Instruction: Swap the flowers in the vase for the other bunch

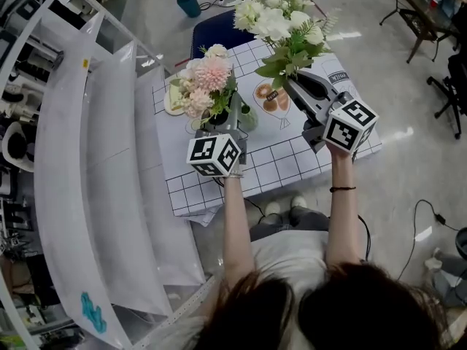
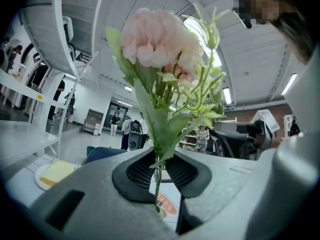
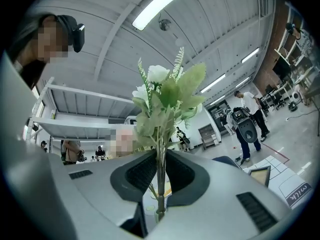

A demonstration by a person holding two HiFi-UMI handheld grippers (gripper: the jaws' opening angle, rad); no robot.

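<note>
With stems between nearly closed pads, our left gripper [image 2: 159, 176] pinches the pink bunch [image 2: 157, 44], our right gripper [image 3: 160, 179] the white bunch [image 3: 167, 89].

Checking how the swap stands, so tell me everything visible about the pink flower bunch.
The pink bunch looks artificial: pale pink, rounded, ruffled blooms with broad green leaves and feathery sprigs on thin green stems. It stands upright, its stems pinched between the pads of the left gripper, which is shut on it. In the head view it is above the checked tablecloth, to the left of the white bunch and apart from it.
</note>
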